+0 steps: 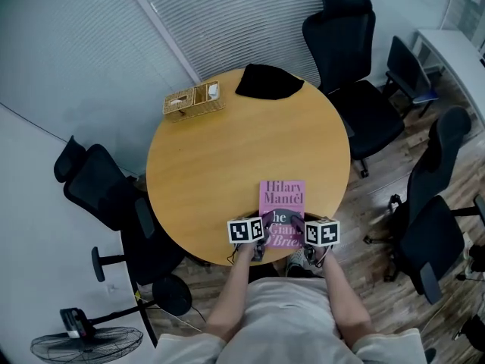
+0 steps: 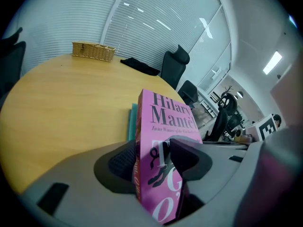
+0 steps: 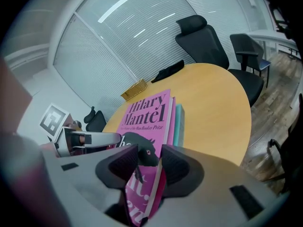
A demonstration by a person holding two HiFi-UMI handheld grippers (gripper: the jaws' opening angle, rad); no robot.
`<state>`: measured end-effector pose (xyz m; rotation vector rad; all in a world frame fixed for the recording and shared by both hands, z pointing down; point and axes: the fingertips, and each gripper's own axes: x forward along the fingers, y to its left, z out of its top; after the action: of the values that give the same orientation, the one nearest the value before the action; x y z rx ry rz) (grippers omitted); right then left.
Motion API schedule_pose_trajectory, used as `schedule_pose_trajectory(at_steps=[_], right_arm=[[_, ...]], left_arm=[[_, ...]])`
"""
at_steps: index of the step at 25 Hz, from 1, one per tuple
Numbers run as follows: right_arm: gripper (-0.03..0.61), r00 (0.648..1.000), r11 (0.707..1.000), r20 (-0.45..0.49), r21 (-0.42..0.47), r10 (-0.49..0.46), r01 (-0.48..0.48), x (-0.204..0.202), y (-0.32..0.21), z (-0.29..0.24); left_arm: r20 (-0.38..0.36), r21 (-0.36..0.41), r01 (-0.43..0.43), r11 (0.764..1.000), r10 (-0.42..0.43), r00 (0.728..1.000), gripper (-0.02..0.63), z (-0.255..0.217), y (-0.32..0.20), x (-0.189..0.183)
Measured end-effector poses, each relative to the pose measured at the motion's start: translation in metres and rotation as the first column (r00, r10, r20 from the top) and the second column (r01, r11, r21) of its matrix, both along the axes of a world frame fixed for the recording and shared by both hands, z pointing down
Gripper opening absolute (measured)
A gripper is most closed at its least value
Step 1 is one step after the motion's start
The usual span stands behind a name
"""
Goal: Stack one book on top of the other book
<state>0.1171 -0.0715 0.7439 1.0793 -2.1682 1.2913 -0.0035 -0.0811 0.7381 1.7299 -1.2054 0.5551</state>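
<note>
From the head view, the pink book lay cover-up at the near rim of the round bench. The left claw and right claw met its near end from either side. A wicker basket and a black cloth sat at the bench's far rim. This view showed only one book.

The left gripper view added a teal book under the pink one, a strip of it showing past the pink spine. The left claw was clenched on the pink book, one pad on the spine side and the other on the cover.

The right gripper view showed the teal book's edge again, now past the pink book's opposite long side, towards the bench's middle. The right claw was clenched on the pink book's near corner, with a pad on each face. Whether the pink book rested fully on the teal one, I could not tell.
</note>
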Motion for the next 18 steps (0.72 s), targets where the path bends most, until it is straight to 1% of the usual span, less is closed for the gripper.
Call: schedule_pose_trajectory(at_steps=[5, 12, 18], right_arm=[[0.169, 1.0, 1.0, -0.007, 0.004, 0.008, -0.008, 0.0, 0.0, 0.005], [0.169, 0.999, 1.0, 0.032, -0.001, 0.009, -0.009, -0.003, 0.001, 0.01], [0.167, 1.0, 1.0, 0.002, 0.005, 0.009, -0.009, 0.0, -0.001, 0.01]], left_arm=[[0.0, -0.005, -0.008, 1.0, 0.008, 1.0, 0.239, 0.007, 0.0, 0.0], [0.011, -0.007, -0.027, 1.0, 0.027, 1.0, 0.236, 0.009, 0.001, 0.001], [0.009, -0.007, -0.023, 1.0, 0.023, 1.0, 0.233, 0.012, 0.001, 0.0]])
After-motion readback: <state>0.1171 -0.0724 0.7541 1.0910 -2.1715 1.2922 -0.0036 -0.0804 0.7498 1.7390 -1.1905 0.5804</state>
